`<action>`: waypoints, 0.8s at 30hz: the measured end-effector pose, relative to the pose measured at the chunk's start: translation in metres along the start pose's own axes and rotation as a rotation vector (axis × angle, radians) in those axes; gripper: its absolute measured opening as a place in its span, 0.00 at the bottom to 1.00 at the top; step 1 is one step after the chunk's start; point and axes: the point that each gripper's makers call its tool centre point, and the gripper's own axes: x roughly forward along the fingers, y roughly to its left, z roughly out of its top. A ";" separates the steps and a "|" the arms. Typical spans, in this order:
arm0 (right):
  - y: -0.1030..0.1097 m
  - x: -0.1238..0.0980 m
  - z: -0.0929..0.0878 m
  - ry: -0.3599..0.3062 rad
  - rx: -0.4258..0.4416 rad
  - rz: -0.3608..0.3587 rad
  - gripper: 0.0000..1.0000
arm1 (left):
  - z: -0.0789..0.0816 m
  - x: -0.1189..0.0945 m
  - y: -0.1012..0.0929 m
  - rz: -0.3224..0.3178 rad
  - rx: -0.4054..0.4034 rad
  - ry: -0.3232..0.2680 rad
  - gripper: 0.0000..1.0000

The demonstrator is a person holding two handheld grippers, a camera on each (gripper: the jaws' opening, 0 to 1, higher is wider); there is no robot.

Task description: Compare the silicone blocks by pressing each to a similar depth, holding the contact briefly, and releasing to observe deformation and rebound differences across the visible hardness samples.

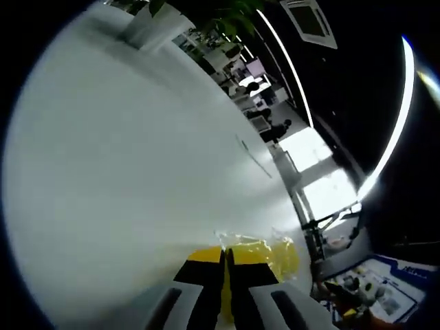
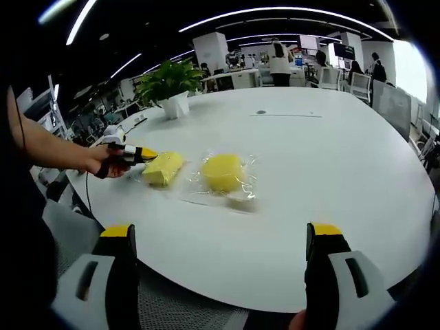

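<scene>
Two yellow silicone blocks lie side by side on the white round desk (image 2: 330, 179), each in clear plastic wrap. In the right gripper view the squarish block (image 2: 163, 168) sits nearer the desk's left edge and the rounder block (image 2: 223, 171) lies just beside it toward the desk's middle, with a small pale piece (image 2: 241, 196) in the wrap at its near side.

The left hand-held gripper (image 2: 146, 154), held in a person's hand (image 2: 103, 161), reaches in from the left, its yellow-tipped jaws meeting the squarish block's left end; whether they press into it cannot be told at this size. In the left gripper view that hand-held gripper (image 1: 225, 275) has its jaws pressed together, a thin slit between them, with the wrapped yellow block (image 1: 271, 253) right at their tips.

The right hand-held gripper (image 2: 223, 237) is spread wide, its two yellow-capped jaws standing far apart at the near desk edge, well short of both blocks and holding nothing.

Farther back on the desk stands a potted plant (image 2: 168, 86) in a white pot. Beyond it is an open office with people standing and long ceiling light strips (image 2: 275, 12).
</scene>
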 end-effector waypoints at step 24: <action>0.000 0.000 0.001 -0.011 0.003 0.006 0.96 | 0.003 -0.006 -0.020 -0.096 -0.137 -0.027 0.00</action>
